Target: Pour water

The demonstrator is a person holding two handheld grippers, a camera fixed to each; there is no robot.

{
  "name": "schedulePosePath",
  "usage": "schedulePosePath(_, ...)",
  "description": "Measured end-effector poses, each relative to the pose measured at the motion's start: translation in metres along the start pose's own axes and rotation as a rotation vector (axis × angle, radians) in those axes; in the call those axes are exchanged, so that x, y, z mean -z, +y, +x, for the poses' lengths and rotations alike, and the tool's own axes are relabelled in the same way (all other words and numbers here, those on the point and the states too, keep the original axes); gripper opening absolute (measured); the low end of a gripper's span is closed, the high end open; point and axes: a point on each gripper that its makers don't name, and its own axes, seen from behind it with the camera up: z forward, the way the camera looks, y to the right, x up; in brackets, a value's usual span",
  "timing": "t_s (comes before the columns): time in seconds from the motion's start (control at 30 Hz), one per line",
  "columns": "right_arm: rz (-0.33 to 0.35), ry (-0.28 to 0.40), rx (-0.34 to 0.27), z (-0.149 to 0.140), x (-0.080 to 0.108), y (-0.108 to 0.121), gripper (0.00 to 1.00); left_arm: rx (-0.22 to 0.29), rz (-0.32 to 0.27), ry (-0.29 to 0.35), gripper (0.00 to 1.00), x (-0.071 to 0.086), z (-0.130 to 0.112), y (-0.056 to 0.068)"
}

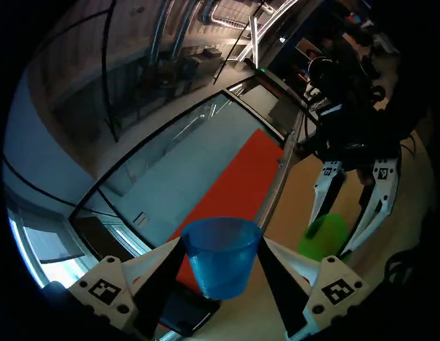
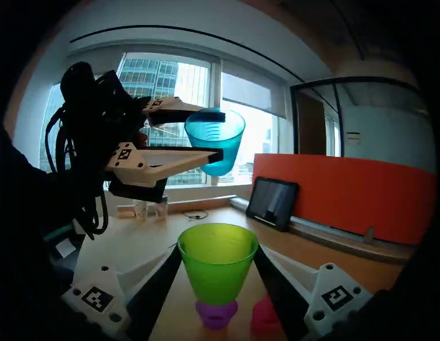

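Above desk (image 2: pixel 311 250): one blue cup (image 2: pixel 215 141), one green cup (image 2: pixel 218 261).

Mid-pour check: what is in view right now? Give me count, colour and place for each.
blue cup: 1, translucent blue, held up in the air by the left gripper
green cup: 1, bright green, held above the desk by the right gripper
purple object: 1, purple, just below the green cup; cannot tell what it is
pink object: 1, pink, beside the purple object
tablet: 1, dark, propped on the desk near the partition
partition: 1, orange, along the desk's far side
desk: 1, light wood
left gripper: 1, white fingers, closed on the blue cup
right gripper: 1, white fingers, closed on the green cup
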Motion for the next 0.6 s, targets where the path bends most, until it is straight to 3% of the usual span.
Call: schedulePosePath(0.6, 0.018, -0.002, 0.005, -0.001, -0.002, -0.006, 0.91, -0.151, 0.021, 0.011, 0.86, -0.005, 0.012, -0.005)
